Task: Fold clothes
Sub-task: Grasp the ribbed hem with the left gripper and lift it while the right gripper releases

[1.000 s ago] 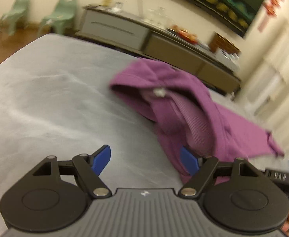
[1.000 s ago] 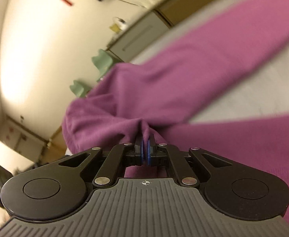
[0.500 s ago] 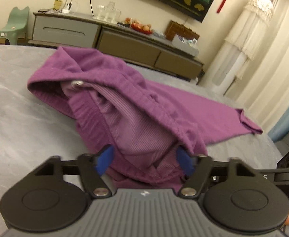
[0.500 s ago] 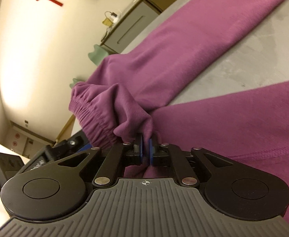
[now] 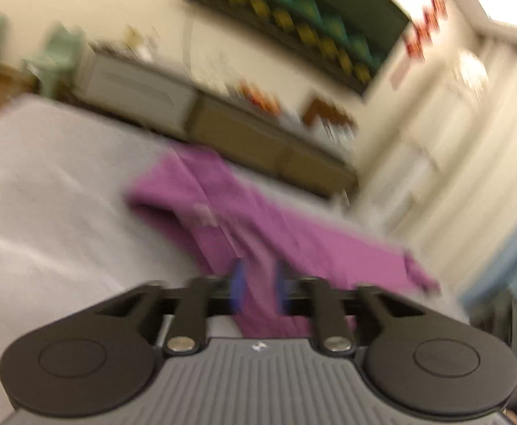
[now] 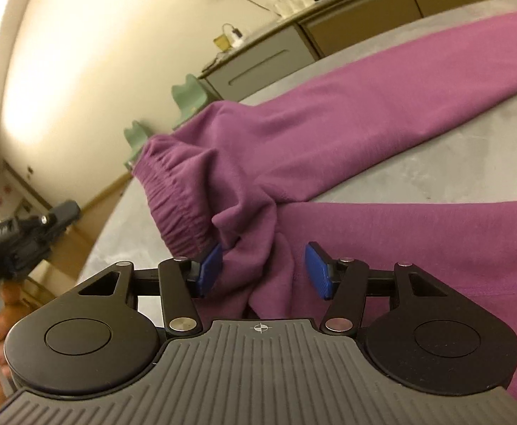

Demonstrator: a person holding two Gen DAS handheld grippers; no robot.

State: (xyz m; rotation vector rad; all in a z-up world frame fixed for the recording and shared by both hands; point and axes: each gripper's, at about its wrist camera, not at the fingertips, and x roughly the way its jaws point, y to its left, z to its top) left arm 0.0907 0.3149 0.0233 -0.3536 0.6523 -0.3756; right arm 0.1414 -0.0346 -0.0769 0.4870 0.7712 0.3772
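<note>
Purple trousers (image 6: 364, 113) lie spread on the grey table (image 6: 453, 163), their elastic waistband (image 6: 173, 205) bunched towards me. My right gripper (image 6: 263, 276) is at the waist end and its jaws are opening; a loose fold of the cloth hangs between the blue pads (image 6: 316, 279), which do not press on it. The left wrist view is blurred. In it my left gripper (image 5: 259, 288) has its pads close together, with a bunch of the purple trousers (image 5: 293, 233) filling the gap. The left tool's black body (image 6: 21, 244) and the hand holding it show at the left edge.
A long low sideboard (image 6: 276, 67) with glasses and fruit on top runs behind the table. Two small green chairs (image 6: 187, 99) stand near its end. Pale curtains (image 5: 453, 141) hang to the right. The table's rounded edge (image 6: 116, 219) is close to the waistband.
My right jaws have parted and let go of the fold they pinched. My left jaws have narrowed onto the cloth, and the left view has swung and blurred.
</note>
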